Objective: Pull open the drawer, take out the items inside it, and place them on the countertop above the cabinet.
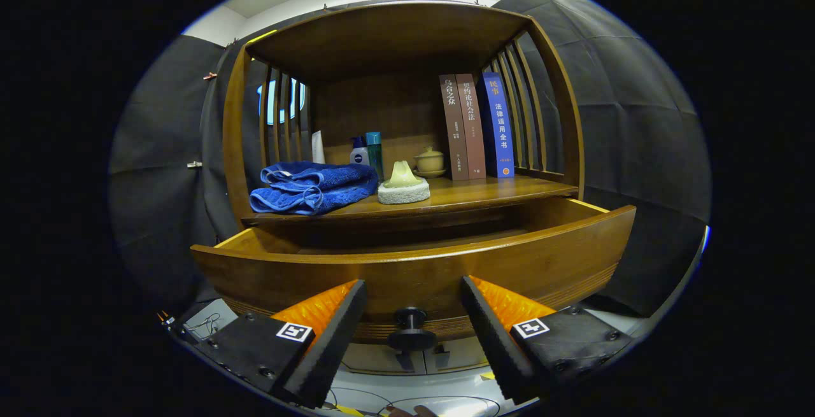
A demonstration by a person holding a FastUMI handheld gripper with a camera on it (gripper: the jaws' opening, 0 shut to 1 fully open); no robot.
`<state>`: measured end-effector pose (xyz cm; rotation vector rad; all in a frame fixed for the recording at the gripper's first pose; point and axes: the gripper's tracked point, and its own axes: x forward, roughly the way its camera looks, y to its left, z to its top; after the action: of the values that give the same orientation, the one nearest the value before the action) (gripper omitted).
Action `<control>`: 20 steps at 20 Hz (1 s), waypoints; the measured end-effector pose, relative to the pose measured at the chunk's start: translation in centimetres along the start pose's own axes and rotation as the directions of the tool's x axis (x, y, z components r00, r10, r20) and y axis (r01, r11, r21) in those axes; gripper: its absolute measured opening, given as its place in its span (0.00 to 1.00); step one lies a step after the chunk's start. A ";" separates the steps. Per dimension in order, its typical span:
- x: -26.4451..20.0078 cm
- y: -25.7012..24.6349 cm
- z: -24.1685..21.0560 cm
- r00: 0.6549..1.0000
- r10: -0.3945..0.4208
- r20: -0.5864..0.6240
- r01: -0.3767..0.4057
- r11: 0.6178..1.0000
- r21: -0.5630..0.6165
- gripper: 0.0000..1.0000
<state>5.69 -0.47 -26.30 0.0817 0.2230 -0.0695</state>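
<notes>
A wooden cabinet's drawer (414, 264) stands pulled open, its curved front just ahead of my fingers. A dark knob (411, 328) on the drawer front sits between the two fingers, touching neither. My gripper (414, 296) is open with nothing in it. The drawer's inside is hidden behind its front. On the countertop (484, 191) above lie a folded blue towel (312, 186) and a pale cone-shaped item on a white sponge (403, 184).
Further back on the countertop stand small bottles (368, 153), a little lidded pot (430, 161) and three upright books (477, 125). Slatted wooden sides and a top board enclose the shelf. Free countertop lies in front of the books. Cables lie on the floor below.
</notes>
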 end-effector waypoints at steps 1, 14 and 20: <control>0.8 0.1 0.1 1.000 0.000 0.005 0.000 1.000 0.000 0.99; 8.0 0.5 1.1 1.000 -0.013 0.011 0.013 1.000 -0.009 0.99; 8.6 0.4 1.2 1.000 -0.013 0.024 0.014 1.000 -0.014 0.99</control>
<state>14.32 -0.66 -27.02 0.0655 0.2002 -0.0821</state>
